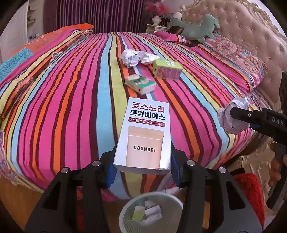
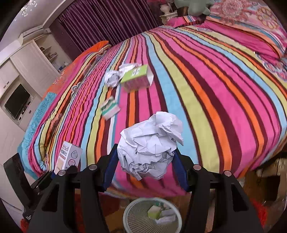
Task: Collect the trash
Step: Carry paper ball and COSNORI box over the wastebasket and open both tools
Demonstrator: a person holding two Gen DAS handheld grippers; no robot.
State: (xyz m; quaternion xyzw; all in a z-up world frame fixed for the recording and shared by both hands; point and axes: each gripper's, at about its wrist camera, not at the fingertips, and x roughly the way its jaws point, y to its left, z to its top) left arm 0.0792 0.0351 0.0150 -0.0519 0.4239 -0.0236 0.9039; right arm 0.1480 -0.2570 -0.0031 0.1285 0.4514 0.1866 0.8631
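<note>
My left gripper [image 1: 143,157] is shut on a white COSNORI box [image 1: 144,136], held up over the bed's near edge. My right gripper [image 2: 145,161] is shut on a big ball of crumpled white paper [image 2: 150,147]; the same paper ball [image 1: 231,116] shows at the right of the left wrist view. Below both grippers stands a white mesh bin [image 1: 125,215] [image 2: 129,216] with several pieces of trash in it. On the striped bedspread [image 1: 71,107] lie crumpled papers [image 1: 132,57], a green and pink box [image 1: 167,69] and a small green and white packet [image 1: 140,84].
A tufted headboard [image 1: 242,32] and a green plush toy [image 1: 197,26] are at the bed's far right. Purple curtains [image 1: 89,14] hang behind. White cabinets with a dark screen [image 2: 18,102] stand at the left. A red rug [image 1: 249,193] lies by the bin.
</note>
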